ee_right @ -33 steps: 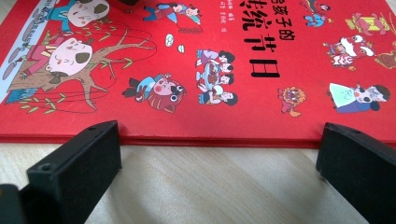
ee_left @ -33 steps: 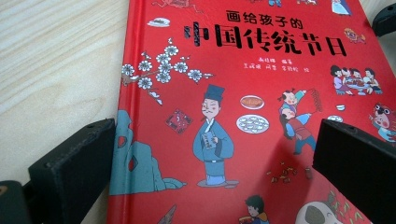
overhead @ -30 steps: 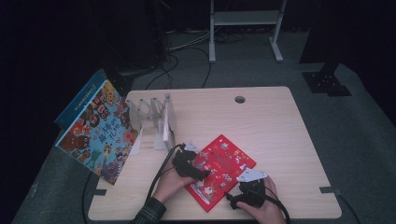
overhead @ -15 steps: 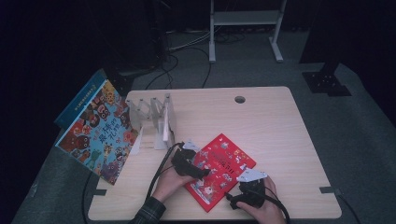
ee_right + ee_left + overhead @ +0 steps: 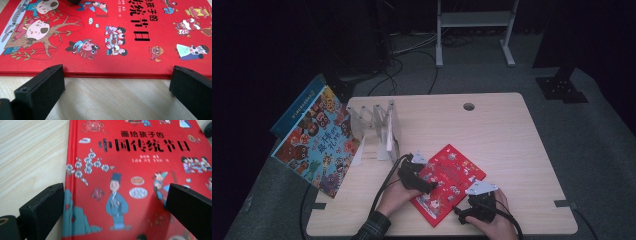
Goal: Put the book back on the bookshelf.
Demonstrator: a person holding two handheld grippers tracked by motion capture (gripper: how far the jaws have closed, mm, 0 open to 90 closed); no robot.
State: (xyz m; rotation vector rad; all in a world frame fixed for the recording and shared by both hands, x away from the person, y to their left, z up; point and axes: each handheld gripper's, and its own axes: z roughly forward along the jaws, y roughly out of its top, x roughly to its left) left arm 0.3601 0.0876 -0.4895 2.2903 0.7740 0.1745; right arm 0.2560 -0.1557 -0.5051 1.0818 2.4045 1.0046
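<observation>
With both your left gripper [image 5: 424,184] and right gripper [image 5: 473,212] gaping wide, the flat red book [image 5: 447,179] probably skids when nudged.

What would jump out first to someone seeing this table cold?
The red book lying flat near the table's front edge, with the left gripper over its left edge and the right gripper at its near edge, both open. Next, the big colourful book propped at the table's left side beside a clear rack.
</observation>
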